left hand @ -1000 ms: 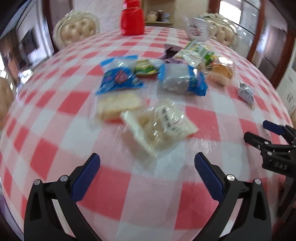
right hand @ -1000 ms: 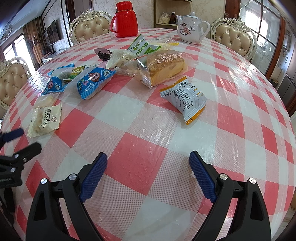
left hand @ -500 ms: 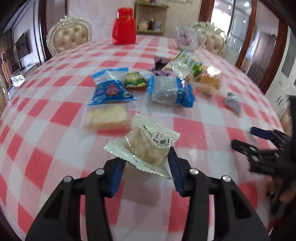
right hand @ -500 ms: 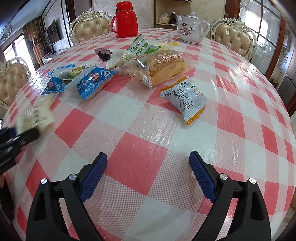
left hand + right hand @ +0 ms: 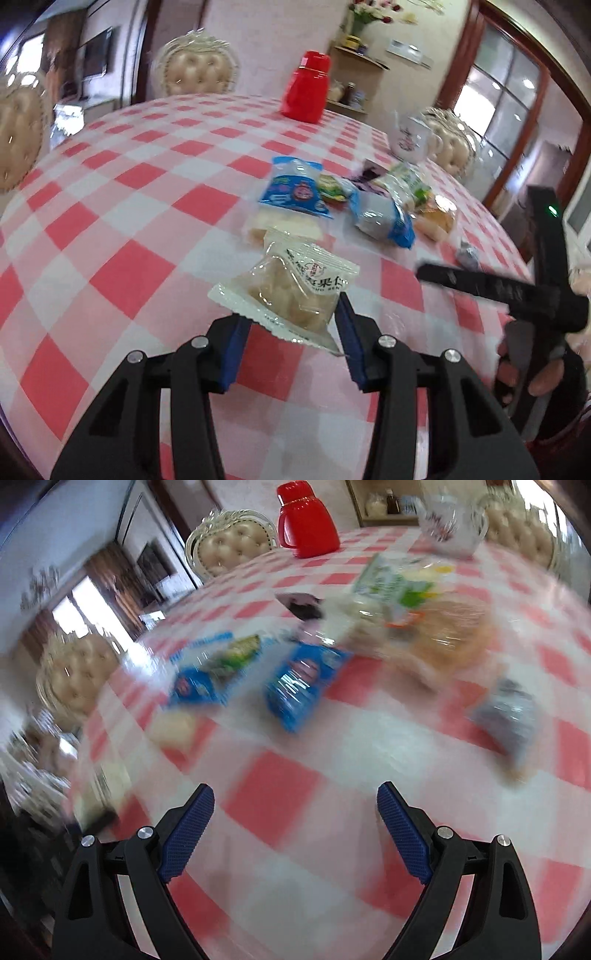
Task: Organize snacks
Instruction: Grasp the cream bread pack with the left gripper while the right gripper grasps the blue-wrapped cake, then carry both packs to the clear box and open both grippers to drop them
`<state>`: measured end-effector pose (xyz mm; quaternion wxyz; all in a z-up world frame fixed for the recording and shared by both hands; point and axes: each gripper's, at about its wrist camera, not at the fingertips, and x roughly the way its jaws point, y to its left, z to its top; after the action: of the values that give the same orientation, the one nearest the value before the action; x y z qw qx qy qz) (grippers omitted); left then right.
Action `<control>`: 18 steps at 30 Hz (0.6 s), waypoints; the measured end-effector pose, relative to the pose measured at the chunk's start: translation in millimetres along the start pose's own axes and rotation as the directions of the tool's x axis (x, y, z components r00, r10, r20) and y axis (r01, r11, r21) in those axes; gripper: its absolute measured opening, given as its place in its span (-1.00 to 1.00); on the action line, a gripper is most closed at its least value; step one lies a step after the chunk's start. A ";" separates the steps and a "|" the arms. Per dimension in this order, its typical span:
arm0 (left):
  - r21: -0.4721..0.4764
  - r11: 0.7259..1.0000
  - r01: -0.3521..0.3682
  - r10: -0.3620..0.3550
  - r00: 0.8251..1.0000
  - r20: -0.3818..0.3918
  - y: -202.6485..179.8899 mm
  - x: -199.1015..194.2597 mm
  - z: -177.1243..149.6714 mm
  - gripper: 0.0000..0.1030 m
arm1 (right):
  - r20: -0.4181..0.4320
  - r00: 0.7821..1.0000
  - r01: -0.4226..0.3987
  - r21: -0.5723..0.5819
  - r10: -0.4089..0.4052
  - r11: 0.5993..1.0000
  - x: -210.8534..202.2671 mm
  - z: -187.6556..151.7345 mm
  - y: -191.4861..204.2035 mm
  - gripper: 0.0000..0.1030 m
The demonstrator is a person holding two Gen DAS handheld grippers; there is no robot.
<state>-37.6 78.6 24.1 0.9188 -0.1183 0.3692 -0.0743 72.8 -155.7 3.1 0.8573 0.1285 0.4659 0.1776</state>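
Left tongs [image 5: 291, 325] clamped on a clear crinkly snack packet [image 5: 291, 291], black Chinese print partly legible, raised off the checked tabletop [image 5: 122, 273]. Right tongs [image 5: 295, 812] spread apart, gripping nothing, over bare red-white squares. Farther off, blurred blue wrappers [image 5: 303, 683], a bread pack [image 5: 450, 635]. Farthest, red jug [image 5: 308, 520], floral teapot [image 5: 410, 138].

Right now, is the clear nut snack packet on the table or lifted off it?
Lifted. The left hand-held gripper is shut on the clear snack packet, holding it above the checked tablecloth.
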 end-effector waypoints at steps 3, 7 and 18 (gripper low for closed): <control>-0.024 1.000 -0.010 0.010 1.000 -0.004 5.5 1.6 -0.1 -0.11 | 0.017 1.000 0.000 0.074 -0.001 0.997 22.4 27.9 13.1 0.69; -0.020 1.000 -0.020 0.020 1.000 -0.016 5.3 3.7 -0.1 -0.11 | 0.039 0.998 0.053 0.137 -0.059 0.989 47.7 47.5 28.7 0.76; -0.018 1.000 -0.015 0.015 1.000 -0.027 4.3 5.3 -1.4 -0.10 | 0.105 0.982 0.163 -0.026 -0.160 0.986 29.2 24.5 31.4 0.24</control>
<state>-34.5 81.4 18.4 0.9131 -0.1228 0.3833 -0.0657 102.4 -116.2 6.2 0.8938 0.0844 0.4269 0.1085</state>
